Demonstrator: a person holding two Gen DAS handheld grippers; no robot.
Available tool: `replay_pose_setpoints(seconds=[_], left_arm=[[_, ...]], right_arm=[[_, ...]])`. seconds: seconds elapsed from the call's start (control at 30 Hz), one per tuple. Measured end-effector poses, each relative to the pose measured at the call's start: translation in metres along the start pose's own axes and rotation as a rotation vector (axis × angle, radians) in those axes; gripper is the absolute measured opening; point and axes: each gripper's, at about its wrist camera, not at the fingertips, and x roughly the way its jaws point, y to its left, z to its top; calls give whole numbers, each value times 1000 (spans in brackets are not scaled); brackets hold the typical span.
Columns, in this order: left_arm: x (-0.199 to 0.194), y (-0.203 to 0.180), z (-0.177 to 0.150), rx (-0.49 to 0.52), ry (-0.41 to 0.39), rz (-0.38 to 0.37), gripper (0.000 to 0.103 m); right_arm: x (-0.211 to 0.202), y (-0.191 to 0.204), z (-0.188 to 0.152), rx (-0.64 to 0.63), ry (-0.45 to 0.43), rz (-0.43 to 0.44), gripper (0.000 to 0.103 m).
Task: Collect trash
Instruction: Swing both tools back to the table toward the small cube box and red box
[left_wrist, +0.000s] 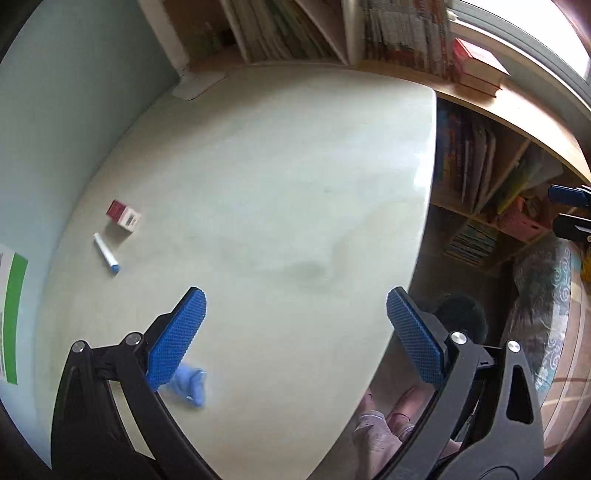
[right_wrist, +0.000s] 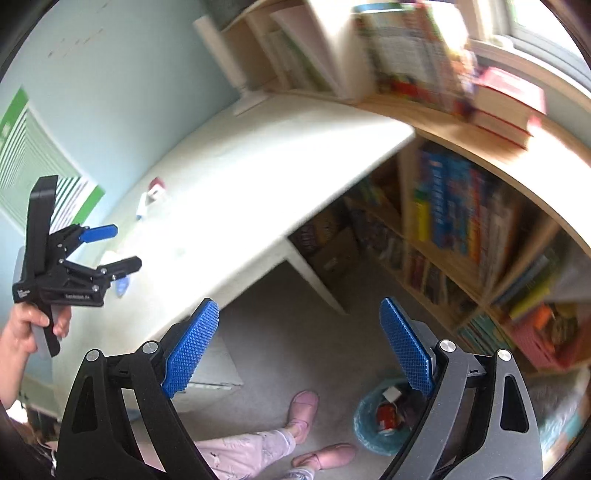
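Trash left on the pale table (left_wrist: 295, 177) sits at the left of the frame: a small red-and-white box (left_wrist: 123, 215), a white marker (left_wrist: 106, 254) just beside it, and a crumpled blue scrap (left_wrist: 190, 384) lower down. All look light; the box wants gripping across its flat sides, the scrap will squash. Left gripper (left_wrist: 295, 332) and right gripper (right_wrist: 299, 343) both gape wide, empty. The scrap is partly hidden behind a pad and blurred, and the bin (right_wrist: 369, 424) is partly cut off.

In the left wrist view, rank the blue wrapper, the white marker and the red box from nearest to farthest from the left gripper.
From the left gripper:
1. Blue wrapper, crumpled on the table beside the left finger.
2. White marker, farther out on the left.
3. Red box, just beyond the marker, toward the wall.
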Motion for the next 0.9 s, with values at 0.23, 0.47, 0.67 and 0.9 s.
replay_pose_setpoints(seconds=[0.23,0.47,0.67,0.9], left_arm=[[-5,68,-18,-146,14,89,96],[-6,134,-47,-274,42,146,96],[0,174,-72,-372,70,164,96],[9,205,-91,-496,91,143,96]], right_arm=[[34,49,40,-91,22,86,89],[82,107,79,-217,84,146,89],[131,163,111,-317,135,208,89],[185,225,139,-418,201,266,89]])
